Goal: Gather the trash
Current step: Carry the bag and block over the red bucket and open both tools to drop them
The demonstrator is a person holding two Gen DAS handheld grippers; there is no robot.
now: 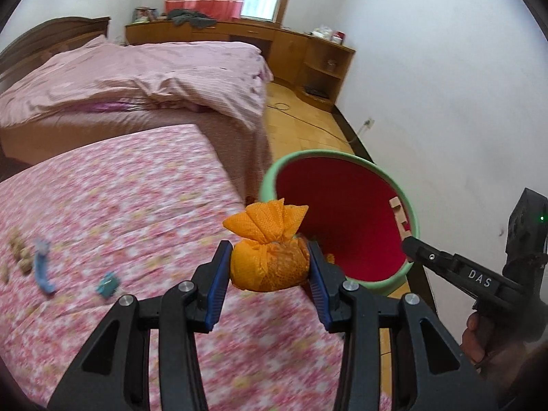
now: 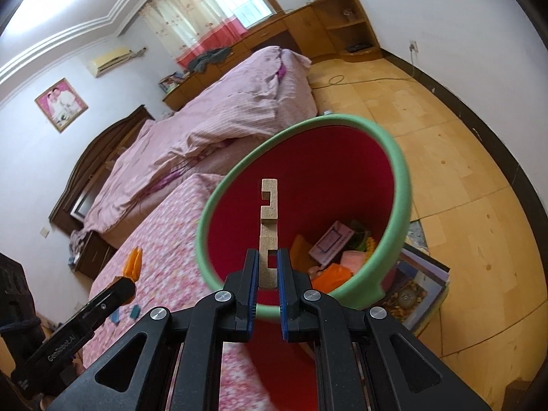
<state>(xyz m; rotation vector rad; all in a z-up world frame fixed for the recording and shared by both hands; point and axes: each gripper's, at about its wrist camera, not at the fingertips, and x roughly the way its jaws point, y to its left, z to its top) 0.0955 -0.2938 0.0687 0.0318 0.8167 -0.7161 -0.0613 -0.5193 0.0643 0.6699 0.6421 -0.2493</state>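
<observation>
Orange mesh pouch (image 1: 270,260), knotted top, clamped between blue pads (image 1: 216,282) of left gripper (image 1: 270,267); jaws part-open, pressed on both sides of pouch. Pouch just short of near rim of green bin (image 1: 376,282), red inside.

Notched wood piece (image 2: 268,229) pinched at its lower end in right gripper (image 2: 268,284); jaws nearly closed on it, piece standing up ahead of fingers, over bin (image 2: 390,239) mouth. Bin tilted twd gripper; paper, pink + orange scraps at bottom.

Edges/room: floral mattress (image 1: 120,205) below and left of left gripper, its edge just under pouch, bin past it. Right gripper (image 1: 416,248) in from right, tip at bin's far rim. Small bits on mattress left of left gripper: blue strip (image 1: 42,267), teal bit (image 1: 108,284), tan lumps (image 1: 19,250). Bare wood floor (image 2: 445,137) beyond and right of bin; framed picture (image 2: 418,287) flat on floor at bin's right side.
</observation>
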